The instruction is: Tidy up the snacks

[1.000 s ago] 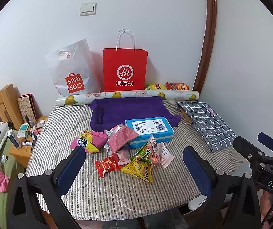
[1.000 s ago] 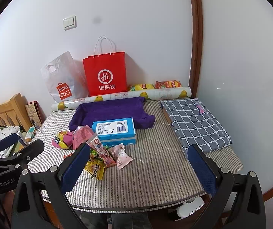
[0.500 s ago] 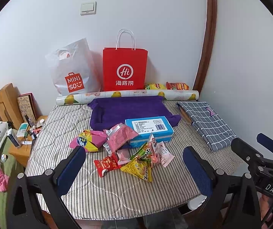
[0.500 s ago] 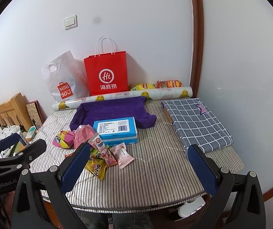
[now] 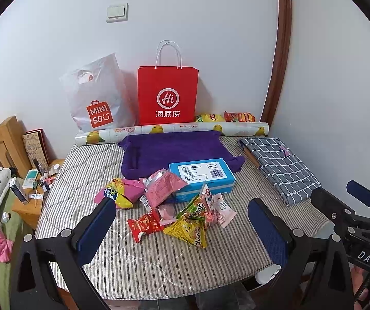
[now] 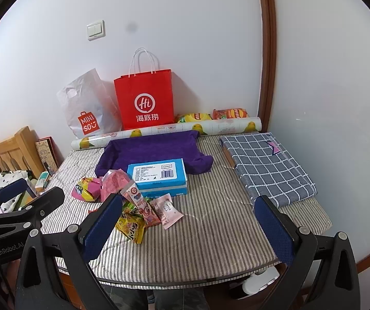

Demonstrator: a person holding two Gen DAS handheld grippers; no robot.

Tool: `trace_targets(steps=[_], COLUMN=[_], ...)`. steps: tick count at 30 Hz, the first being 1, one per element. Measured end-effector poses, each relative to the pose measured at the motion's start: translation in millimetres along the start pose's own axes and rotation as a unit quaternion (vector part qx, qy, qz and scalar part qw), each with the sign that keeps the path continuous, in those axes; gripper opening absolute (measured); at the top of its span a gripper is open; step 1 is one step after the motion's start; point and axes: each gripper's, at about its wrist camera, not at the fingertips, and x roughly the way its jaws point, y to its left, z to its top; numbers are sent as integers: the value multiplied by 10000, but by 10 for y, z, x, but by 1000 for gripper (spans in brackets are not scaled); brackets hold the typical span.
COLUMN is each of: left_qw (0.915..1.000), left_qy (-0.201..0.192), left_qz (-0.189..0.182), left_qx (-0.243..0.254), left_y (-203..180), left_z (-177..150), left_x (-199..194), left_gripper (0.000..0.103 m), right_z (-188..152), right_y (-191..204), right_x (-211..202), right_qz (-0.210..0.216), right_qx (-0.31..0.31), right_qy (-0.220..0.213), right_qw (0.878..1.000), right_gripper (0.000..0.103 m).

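A pile of small snack packets (image 5: 182,214) lies on the striped table (image 5: 159,263), in front of a blue box (image 5: 201,174); the pile (image 6: 143,206) and box (image 6: 157,175) also show in the right wrist view. A purple fabric tray (image 5: 174,149) sits behind the box. My left gripper (image 5: 182,232) is open and empty, held above the table's near edge, short of the pile. My right gripper (image 6: 187,230) is open and empty, to the right of the pile. Each gripper shows at the other view's edge.
A red paper bag (image 5: 168,95) and a white Miniso bag (image 5: 97,98) stand against the back wall. A printed roll (image 5: 172,130) lies before them, with two chip bags (image 5: 223,117) behind. A folded checked cloth (image 5: 279,162) lies at right. A cluttered bedside stand (image 5: 37,183) is left.
Both grippers have drifted slightly; the right wrist view has shifted a little. Nothing on the table has moved.
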Motion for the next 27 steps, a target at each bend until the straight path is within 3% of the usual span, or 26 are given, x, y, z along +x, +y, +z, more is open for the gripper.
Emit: trace_targets(steps=[27], left_qw=[10000], left_qy=[-81], left_qz=[-9], left_qx=[3], left_y=[44], left_z=[5], left_x=[-37], left_gripper=[102], right_z=[-7], right_y=[91], right_x=[38], right_qz=[19], right_qx=[-77], right_qy=[4], right_qw=[10000], right_gripper=[101])
